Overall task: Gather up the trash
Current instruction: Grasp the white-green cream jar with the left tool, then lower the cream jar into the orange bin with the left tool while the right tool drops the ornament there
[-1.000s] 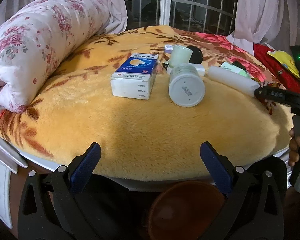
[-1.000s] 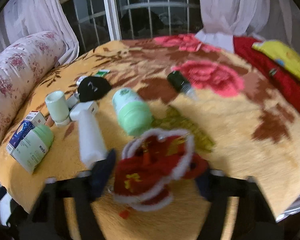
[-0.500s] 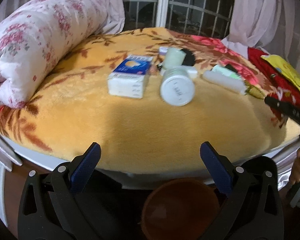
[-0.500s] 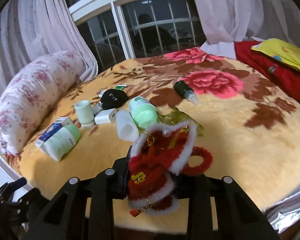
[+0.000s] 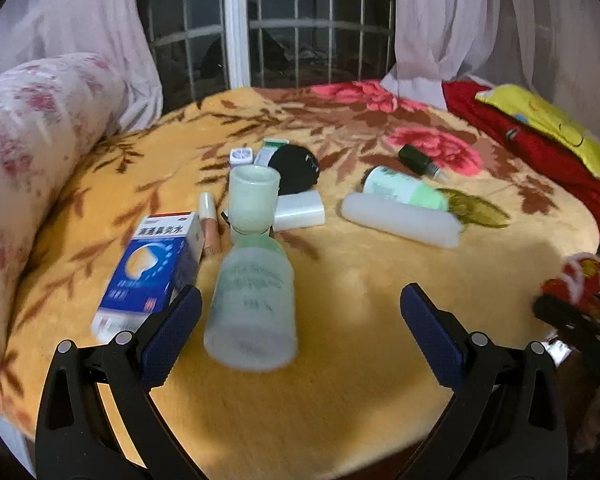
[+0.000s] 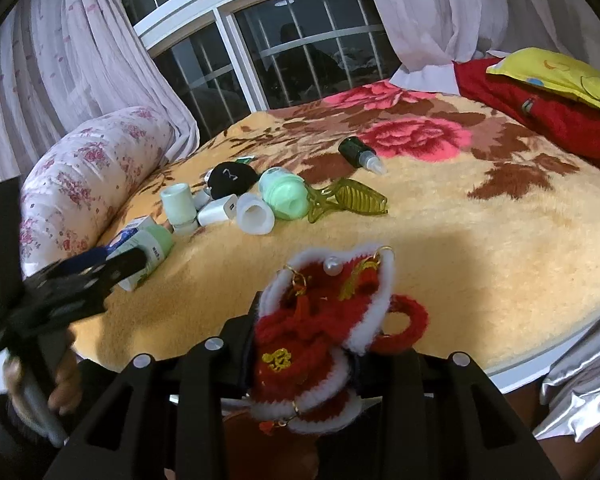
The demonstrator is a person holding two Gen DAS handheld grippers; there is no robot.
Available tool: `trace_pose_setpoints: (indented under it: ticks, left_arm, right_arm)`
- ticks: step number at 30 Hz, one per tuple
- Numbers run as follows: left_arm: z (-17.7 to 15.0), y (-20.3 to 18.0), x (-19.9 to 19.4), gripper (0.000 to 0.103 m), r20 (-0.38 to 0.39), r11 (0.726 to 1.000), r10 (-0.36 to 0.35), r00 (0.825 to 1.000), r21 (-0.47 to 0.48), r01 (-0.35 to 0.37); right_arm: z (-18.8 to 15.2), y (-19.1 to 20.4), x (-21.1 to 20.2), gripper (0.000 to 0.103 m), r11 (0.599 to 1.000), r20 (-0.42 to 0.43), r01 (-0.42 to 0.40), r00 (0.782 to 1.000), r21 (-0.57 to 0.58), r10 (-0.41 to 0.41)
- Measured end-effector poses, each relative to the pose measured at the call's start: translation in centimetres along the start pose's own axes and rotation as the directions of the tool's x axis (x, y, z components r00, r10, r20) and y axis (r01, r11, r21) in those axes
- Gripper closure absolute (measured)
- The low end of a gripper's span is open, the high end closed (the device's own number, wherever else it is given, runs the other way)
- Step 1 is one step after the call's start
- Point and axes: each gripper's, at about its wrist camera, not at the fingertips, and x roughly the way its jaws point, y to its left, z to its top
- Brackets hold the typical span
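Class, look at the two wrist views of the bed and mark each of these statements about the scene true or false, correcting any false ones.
1. The right hand-held gripper grips a red and white knitted ornament. True.
2. The left hand-held gripper is clamped on the blue box. False: its jaws stand open and empty, with the box lying on the blanket.
3. The frosted green bottle lies on its side beside the blue box. True.
4. The green hair clip lies on the yellow pillow. False: it lies on the blanket next to a green bottle.
5. The curtains cover the whole window. False: they are drawn aside, showing barred panes.
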Motion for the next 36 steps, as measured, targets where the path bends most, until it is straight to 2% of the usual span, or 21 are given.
trace_pose_setpoints:
  ticks: [5,8,12,13,14,15,16,17,24,30,36]
  left_arm:
    - [0.1,1.2,3.6,0.006,-0.055,1.0,-0.022,0.998,0.004,0.022]
    - [-0.2,0.4,4.2,0.006,-0.031,0.998,0.043,0.999,0.043,-0.042]
    - [-0.4,0.1,4.6,0.009,0.009,0.996,0.072,0.997,0.044,-0.073]
    - [-0.5,0.2,4.5,0.016,0.025,0.997,0.076,0.997,0.031,-0.077]
    - [-0.5,0.3,4.6,0.035,0.024,0.997,0.078,0.997,0.019,-0.078]
    - [-0.5,0.2,4.7,0.04,0.026,0.996,0.09,0.996,0.017,-0.09]
    - [-0.5,-0.1,4.5,0.051,0.035,0.995,0.102,0.994,0.017,-0.103]
    - [-0.5,-0.3,4.4,0.055,0.032,0.995,0.094,0.995,0.009,-0.095]
    - [-0.5,0.6,3.9,0.056,0.029,0.992,0.07,0.997,-0.106,-0.067]
    - [-0.8,-0.4,2.0,0.056,0.034,0.993,0.072,0.997,-0.095,-0.069]
    - [-2.3,-2.9,-3.7,0.056,0.084,0.999,0.043,0.996,-0.03,-0.041]
  right_arm:
    - [-0.3,0.4,1.0,0.067,1.0,-0.013,0.004,1.0,-0.01,-0.004]
    - [-0.4,0.7,1.2,0.067,1.0,-0.005,0.017,1.0,-0.02,-0.017]
    - [-0.3,0.8,1.3,0.066,1.0,-0.002,0.019,1.0,-0.021,-0.019]
    - [-0.3,0.9,1.3,0.066,1.0,-0.002,0.021,1.0,-0.021,-0.021]
    - [-0.3,1.0,1.3,0.066,1.0,-0.001,0.023,1.0,-0.021,-0.023]
    - [-0.3,1.1,1.3,0.066,0.999,0.0,0.025,1.0,-0.023,-0.025]
    - [-0.2,1.1,1.3,0.066,0.999,0.001,0.027,1.0,-0.025,-0.027]
    - [-0.2,1.2,1.2,0.066,0.999,0.002,0.028,1.0,-0.028,-0.028]
    - [-0.1,1.7,0.6,0.066,0.998,0.009,0.044,0.999,-0.053,-0.043]
    - [-0.1,2.6,1.2,0.067,0.995,0.0,0.05,0.999,-0.088,-0.05]
    - [-0.8,4.1,-1.3,0.067,0.992,0.025,0.002,1.0,-0.129,0.001]
